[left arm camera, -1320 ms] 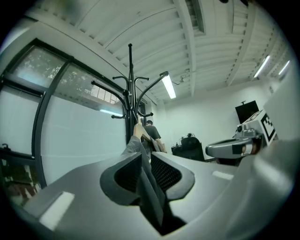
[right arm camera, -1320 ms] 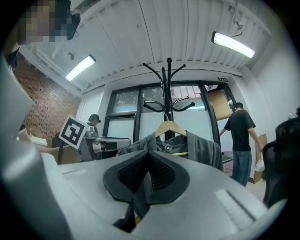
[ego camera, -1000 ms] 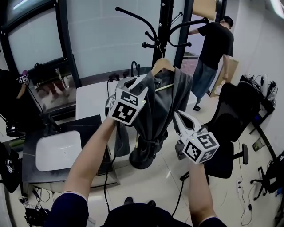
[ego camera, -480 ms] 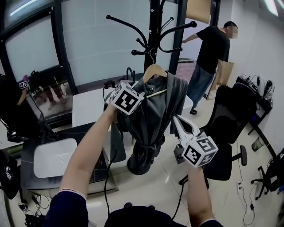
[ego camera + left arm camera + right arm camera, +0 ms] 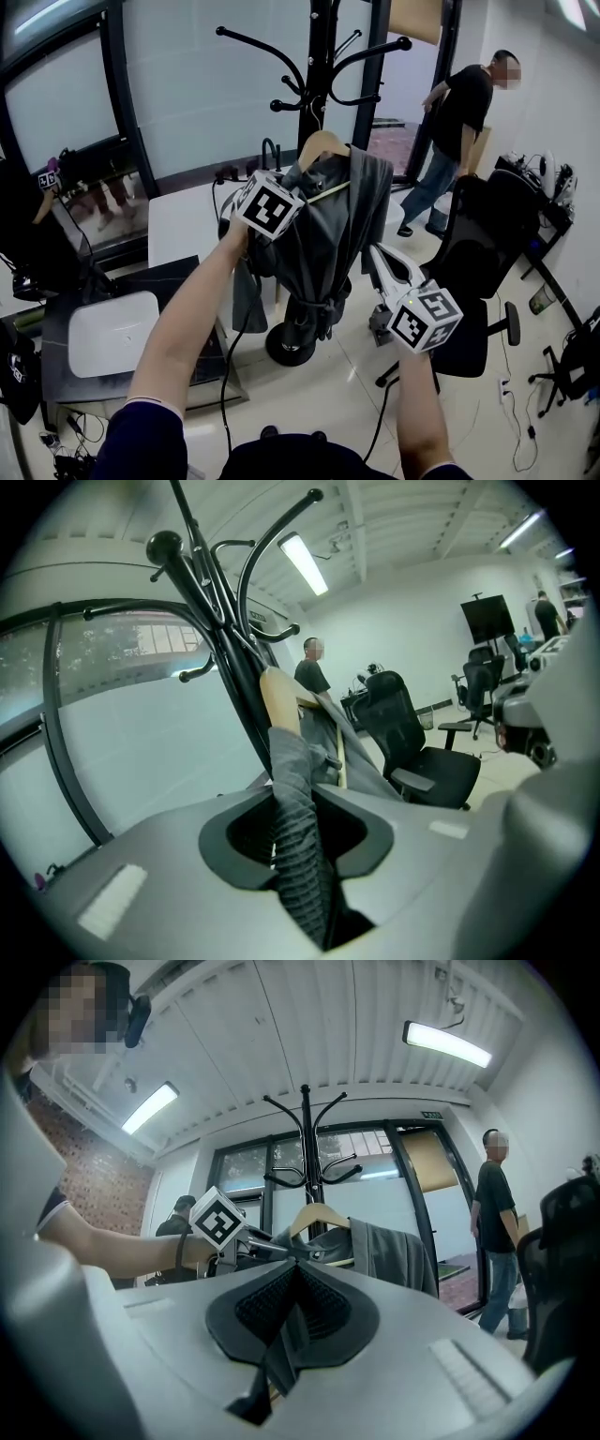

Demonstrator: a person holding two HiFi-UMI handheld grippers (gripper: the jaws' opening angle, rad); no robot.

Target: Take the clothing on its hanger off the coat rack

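Two claws, one working: the left claw (image 5: 298, 850) is closing on a fold of the grey garment (image 5: 330, 225) lying between its jaws. Just ahead of it, the wooden hanger (image 5: 322, 146) hangs on the coat rack (image 5: 319, 66). Best to pinch firmly, then lift upward so the hook clears; the right claw (image 5: 377, 255), pressed together and empty, waits to its right

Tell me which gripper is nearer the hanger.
Left. The left gripper is at the shoulder of the garment, just below the hanger, jaws closing with grey fabric between them. The right gripper sits lower and to the right, clear of both.
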